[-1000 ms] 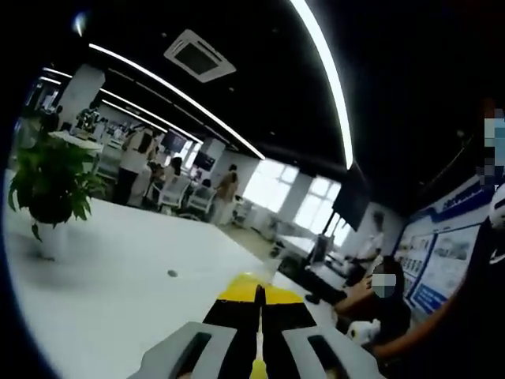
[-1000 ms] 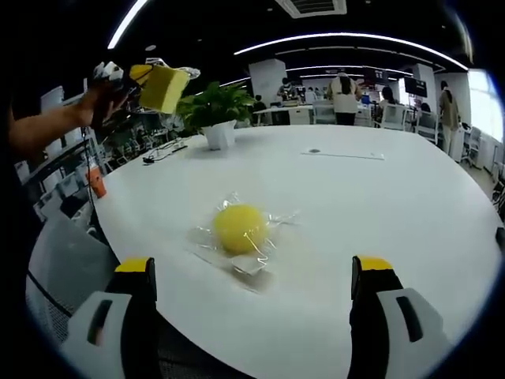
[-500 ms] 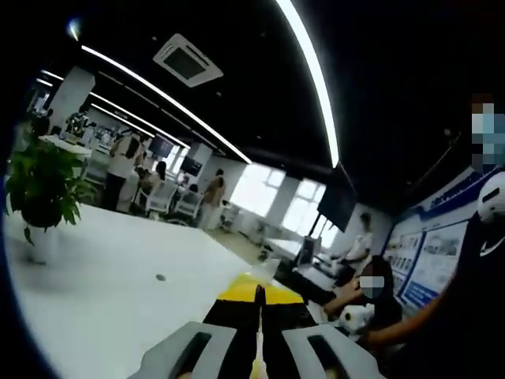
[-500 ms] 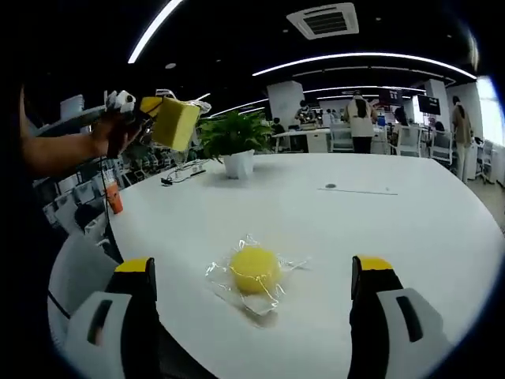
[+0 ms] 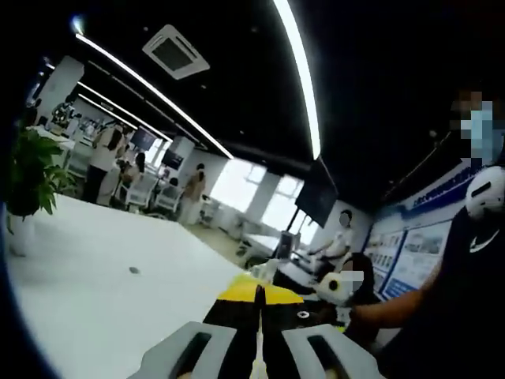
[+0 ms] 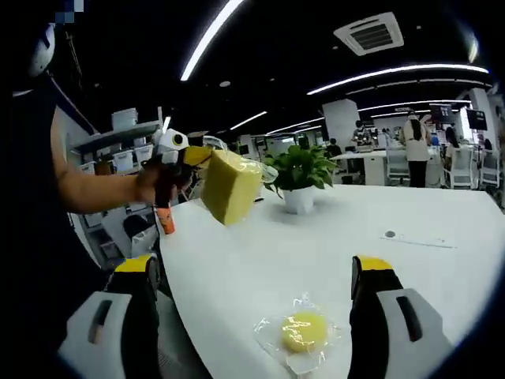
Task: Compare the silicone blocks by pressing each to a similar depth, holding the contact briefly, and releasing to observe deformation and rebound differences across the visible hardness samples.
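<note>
In the right gripper view, the left gripper (image 6: 197, 155) sits in the left middle of the frame. It is clamped on a yellow block (image 6: 230, 185) and holds it in the air above the white table (image 6: 331, 253). A round yellow pad (image 6: 303, 332) in clear wrap lies on the table at the bottom, between the wide-apart jaws of the right gripper (image 6: 256, 272). A potted plant (image 6: 298, 175) stands behind. In the left gripper view, people sit at desks (image 5: 316, 272) to the right.

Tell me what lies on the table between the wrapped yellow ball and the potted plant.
In the right gripper view, nothing: the white table is bare between the wrapped yellow ball and the potted plant. The yellow block hangs in the air, held by the left gripper.
</note>
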Tool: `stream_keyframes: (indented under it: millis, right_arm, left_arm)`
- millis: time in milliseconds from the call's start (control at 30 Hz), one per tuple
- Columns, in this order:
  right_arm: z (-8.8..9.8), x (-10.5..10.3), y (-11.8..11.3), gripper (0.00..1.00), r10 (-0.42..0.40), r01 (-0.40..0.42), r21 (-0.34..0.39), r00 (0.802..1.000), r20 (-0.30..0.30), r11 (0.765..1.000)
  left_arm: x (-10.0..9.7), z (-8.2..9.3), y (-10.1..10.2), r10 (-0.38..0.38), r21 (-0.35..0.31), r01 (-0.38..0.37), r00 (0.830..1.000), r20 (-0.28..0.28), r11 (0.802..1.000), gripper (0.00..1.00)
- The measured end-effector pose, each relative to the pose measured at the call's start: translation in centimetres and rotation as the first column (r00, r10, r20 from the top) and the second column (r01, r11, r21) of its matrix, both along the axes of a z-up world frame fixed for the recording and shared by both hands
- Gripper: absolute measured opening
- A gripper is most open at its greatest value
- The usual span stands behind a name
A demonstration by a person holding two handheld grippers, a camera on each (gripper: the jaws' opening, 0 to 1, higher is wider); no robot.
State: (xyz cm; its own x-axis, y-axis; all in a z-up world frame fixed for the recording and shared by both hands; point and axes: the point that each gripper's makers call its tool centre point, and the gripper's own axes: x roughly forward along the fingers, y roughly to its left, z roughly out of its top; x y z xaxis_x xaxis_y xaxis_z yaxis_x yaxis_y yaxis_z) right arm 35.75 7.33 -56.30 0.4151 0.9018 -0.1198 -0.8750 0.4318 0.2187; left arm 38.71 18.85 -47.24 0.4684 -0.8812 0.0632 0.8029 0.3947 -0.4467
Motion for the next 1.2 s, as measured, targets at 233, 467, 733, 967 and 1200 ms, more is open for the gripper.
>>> stream_keyframes:
  millis: [233,467,733,967,1200]
  right_arm:
    - [1.3,0.4,1.7,0.96,0.084,-0.084,0.038,0.996,-0.003,0.996]
    - [1.8,0.3,3.1,0.94,0.145,-0.145,0.079,0.989,0.003,0.986]
    - [2.6,-0.4,5.5,0.84,0.226,-0.224,0.12,0.974,-0.006,0.967]
    - [3.6,-0.7,7.1,0.76,0.259,-0.254,0.162,0.966,-0.007,0.953]
    - [4.0,-1.0,7.4,0.62,0.269,-0.262,0.206,0.963,-0.007,0.943]
  left_arm:
    - [-1.8,0.9,-1.7,-0.076,-0.045,0.076,0.997,0.013,0.996,0.0]
    - [-3.0,1.8,-2.4,-0.098,-0.072,0.1,0.995,0.026,0.992,0.0]
    - [-3.4,2.4,-2.3,-0.105,-0.112,0.108,0.994,0.029,0.988,0.0]
    - [-3.6,2.4,-2.7,-0.113,-0.124,0.115,0.993,0.023,0.986,0.0]
    - [-3.9,2.3,-2.9,-0.125,-0.139,0.125,0.992,0.013,0.982,0.0]
